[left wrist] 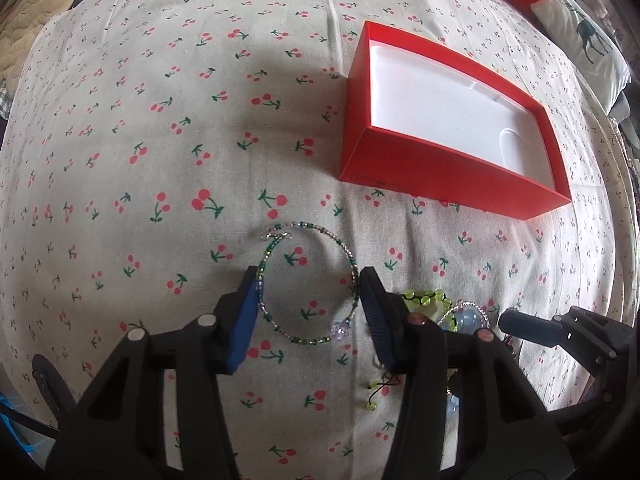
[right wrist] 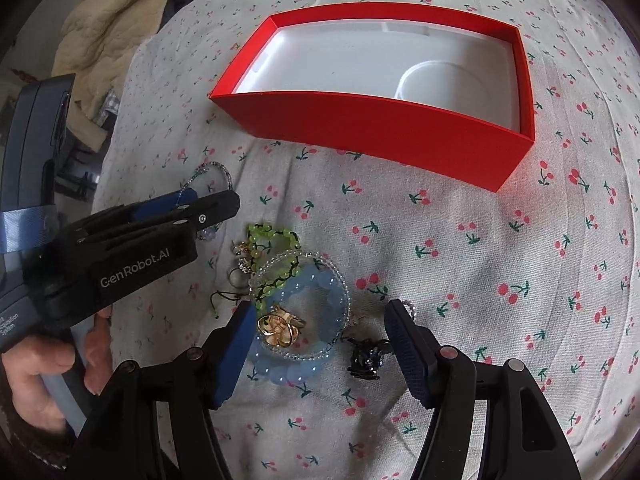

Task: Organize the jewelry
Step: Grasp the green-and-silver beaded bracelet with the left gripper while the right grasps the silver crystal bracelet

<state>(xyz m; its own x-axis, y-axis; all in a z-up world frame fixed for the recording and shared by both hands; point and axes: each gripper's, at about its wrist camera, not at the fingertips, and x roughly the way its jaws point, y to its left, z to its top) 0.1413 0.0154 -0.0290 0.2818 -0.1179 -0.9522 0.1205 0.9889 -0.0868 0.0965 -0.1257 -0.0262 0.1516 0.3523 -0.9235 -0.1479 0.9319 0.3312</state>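
Step in hand: while the green-and-clear beaded bangle (left wrist: 308, 284) lies flat on the cherry-print cloth (left wrist: 160, 120), the left tool (left wrist: 308, 294) straddles it for a pick-up.
Left tool: jaws partly apart, both pads at the bangle's rim; a firm clamp I cannot confirm.
Next move: squeeze, lift, carry to the empty red box (left wrist: 400, 168).
Right tool (right wrist: 320, 344): apart, holding nothing, over the blue bead bracelet (right wrist: 304, 368) and gold rings (right wrist: 280, 330).

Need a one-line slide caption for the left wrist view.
Left gripper brackets a green-and-clear beaded bracelet on the cherry-print cloth, empty red box beyond.
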